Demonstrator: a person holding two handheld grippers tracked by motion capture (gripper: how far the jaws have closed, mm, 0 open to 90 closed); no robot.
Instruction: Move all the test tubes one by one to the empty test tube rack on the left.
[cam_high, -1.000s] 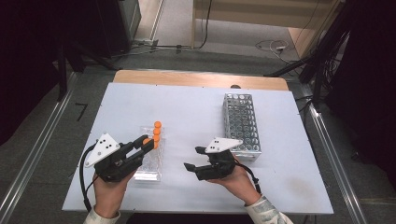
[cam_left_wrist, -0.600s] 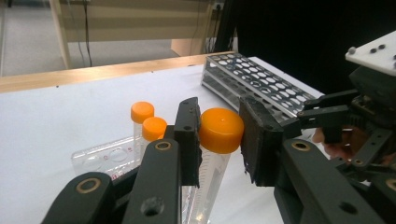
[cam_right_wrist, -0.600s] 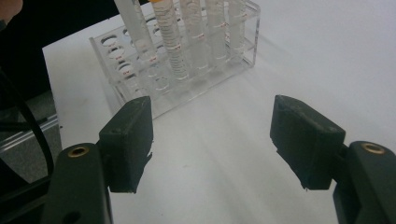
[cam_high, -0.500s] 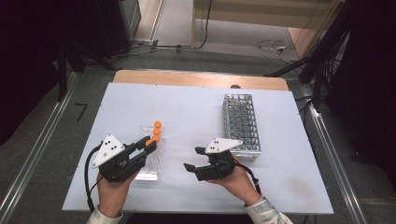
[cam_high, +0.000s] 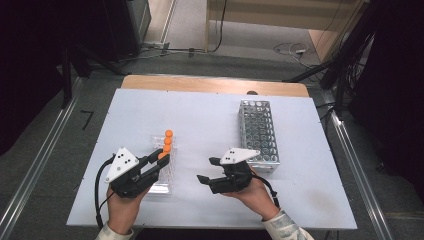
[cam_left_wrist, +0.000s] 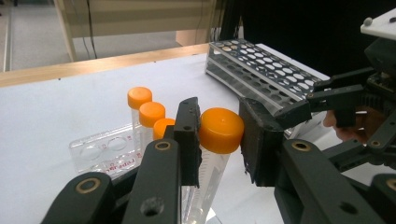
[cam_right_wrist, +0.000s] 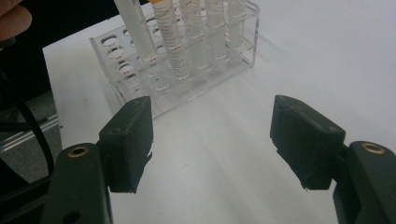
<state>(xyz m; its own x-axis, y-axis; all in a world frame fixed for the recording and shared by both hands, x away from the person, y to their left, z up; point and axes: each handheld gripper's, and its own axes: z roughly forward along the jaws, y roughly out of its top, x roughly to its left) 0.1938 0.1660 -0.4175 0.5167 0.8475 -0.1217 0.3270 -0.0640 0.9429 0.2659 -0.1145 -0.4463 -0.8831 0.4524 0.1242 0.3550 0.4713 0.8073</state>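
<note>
A clear plastic rack (cam_high: 162, 181) holds several orange-capped tubes (cam_high: 168, 137) on the white table. My left gripper (cam_high: 161, 159) is shut on the nearest tube's orange cap (cam_left_wrist: 223, 133), one jaw on each side of it. That tube's clear body (cam_left_wrist: 209, 179) leans down toward the rack (cam_left_wrist: 102, 149). My right gripper (cam_high: 207, 170) is open with nothing between its jaws, a short way right of the rack and pointing at it. In the right gripper view (cam_right_wrist: 212, 135) its jaws frame bare table in front of the rack (cam_right_wrist: 187, 81).
A metal wire tube rack (cam_high: 257, 132) with no tubes in it stands at the right, just behind my right hand; it also appears in the left gripper view (cam_left_wrist: 261, 74). The white table (cam_high: 200, 115) ends at a wooden strip at the back.
My left gripper has edged slightly to the right, still closed on the orange cap. The right gripper has hardly moved.
</note>
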